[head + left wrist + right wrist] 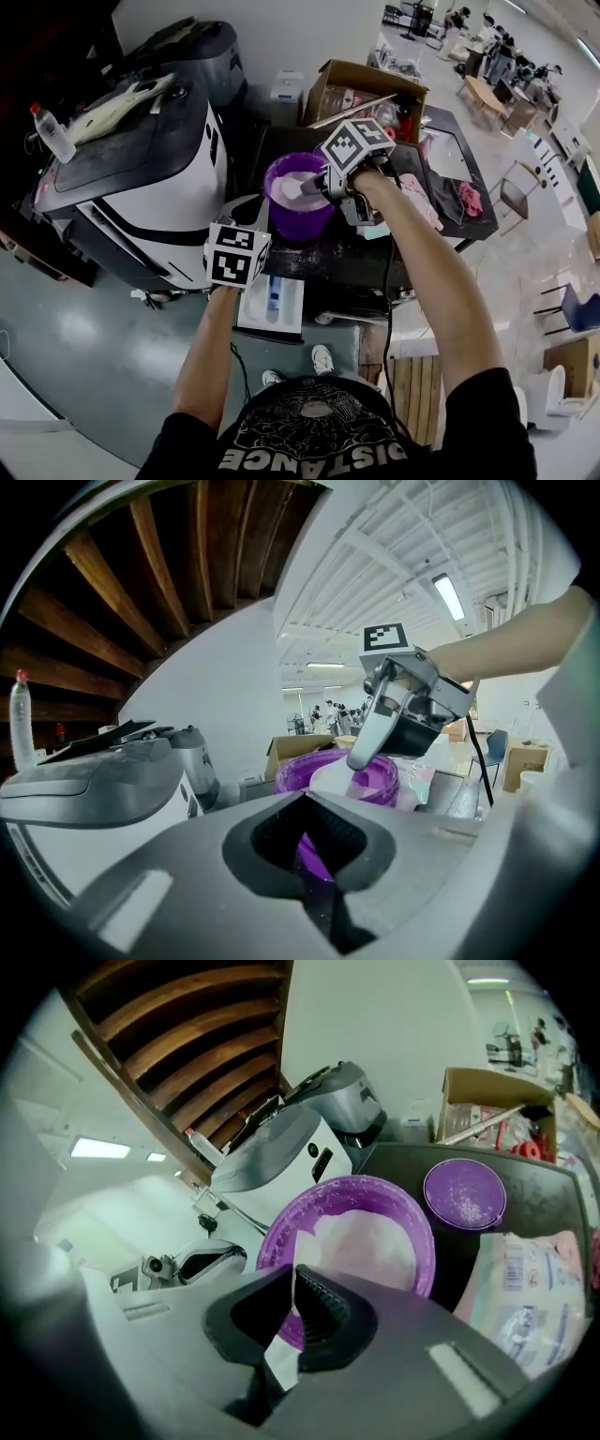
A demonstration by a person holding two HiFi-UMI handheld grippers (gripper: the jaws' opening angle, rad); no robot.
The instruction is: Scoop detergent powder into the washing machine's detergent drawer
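Note:
A purple tub of white detergent powder stands on a dark table. My right gripper hangs over it, shut on the handle of a white scoop whose bowl rests in the powder. In the right gripper view the scoop runs between the closed jaws down into the tub. My left gripper is lower, beside the washing machine, shut with nothing in it. The open white detergent drawer lies just below it. The left gripper view looks up at the tub and the scoop.
The tub's purple lid and a detergent bag lie on the table right of the tub. A cardboard box stands behind it. A plastic bottle stands on the washing machine's top. Chairs and desks fill the room to the right.

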